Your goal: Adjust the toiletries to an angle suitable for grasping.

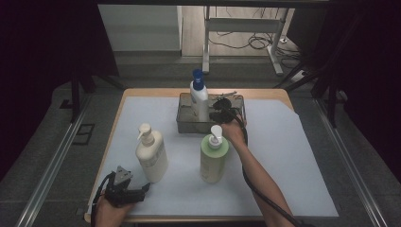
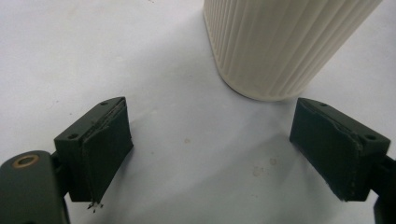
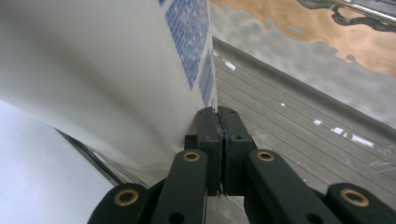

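Observation:
A white bottle with a blue pump (image 1: 199,97) stands in a grey metal tray (image 1: 185,124) at the back middle of the table. My right gripper (image 1: 213,113) is inside the tray, right beside this bottle. In the right gripper view its jaws (image 3: 218,113) are pressed together with nothing between them, their tips against the side of the white bottle (image 3: 116,70) with blue print. My left gripper (image 1: 143,190) rests at the front left, open and empty (image 2: 212,128). Just beyond its jaws stands a ribbed cream pump bottle (image 2: 280,42), also in the high view (image 1: 151,155).
A green pump bottle (image 1: 213,156) stands in front of the tray, close to my right forearm. A white sheet (image 1: 288,156) covers the wooden table. The tray's ridged floor (image 3: 299,135) lies under the right gripper.

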`<state>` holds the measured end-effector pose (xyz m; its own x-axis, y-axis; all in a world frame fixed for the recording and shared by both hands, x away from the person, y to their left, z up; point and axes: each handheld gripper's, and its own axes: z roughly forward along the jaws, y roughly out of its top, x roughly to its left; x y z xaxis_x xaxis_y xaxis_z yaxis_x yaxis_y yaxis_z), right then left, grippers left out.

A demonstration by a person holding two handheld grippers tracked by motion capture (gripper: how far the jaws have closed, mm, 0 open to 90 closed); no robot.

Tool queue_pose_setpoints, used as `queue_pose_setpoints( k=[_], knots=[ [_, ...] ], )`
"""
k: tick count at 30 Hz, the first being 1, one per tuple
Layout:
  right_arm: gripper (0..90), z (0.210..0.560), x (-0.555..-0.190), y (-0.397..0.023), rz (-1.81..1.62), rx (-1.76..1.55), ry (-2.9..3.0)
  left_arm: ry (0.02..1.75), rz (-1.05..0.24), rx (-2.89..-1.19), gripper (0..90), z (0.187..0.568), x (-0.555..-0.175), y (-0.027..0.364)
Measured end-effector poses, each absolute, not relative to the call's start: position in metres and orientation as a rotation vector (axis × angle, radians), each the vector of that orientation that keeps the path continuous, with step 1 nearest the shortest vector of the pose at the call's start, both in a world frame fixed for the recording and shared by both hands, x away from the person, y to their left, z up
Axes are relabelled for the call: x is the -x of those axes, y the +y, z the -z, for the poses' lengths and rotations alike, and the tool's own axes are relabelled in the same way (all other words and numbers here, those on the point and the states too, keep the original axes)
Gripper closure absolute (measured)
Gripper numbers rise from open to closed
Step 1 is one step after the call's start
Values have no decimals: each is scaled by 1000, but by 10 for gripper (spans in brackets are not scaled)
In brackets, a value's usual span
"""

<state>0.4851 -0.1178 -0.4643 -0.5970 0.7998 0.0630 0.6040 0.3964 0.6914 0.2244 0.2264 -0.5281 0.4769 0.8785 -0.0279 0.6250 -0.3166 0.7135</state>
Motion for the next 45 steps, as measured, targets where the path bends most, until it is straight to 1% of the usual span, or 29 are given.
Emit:
queue_pose_setpoints(
  k=[13, 23, 30, 45],
  knots=[
    [883, 460, -493, -116, -1046, -1239, 2368, 1239, -486, -2056, 123, 528, -224, 226],
    [881, 460, -492, -108, -1078, -1246, 2379, 1239, -486, -2056, 122, 528, -225, 226],
    [863, 463, -492, -102, -1045, -1224, 2402, 1239, -486, -2056, 123, 528, -224, 226],
    [871, 463, -494, -101, -994, -1215, 2425, 1239, -486, -2057, 122, 528, -225, 226]
  ],
)
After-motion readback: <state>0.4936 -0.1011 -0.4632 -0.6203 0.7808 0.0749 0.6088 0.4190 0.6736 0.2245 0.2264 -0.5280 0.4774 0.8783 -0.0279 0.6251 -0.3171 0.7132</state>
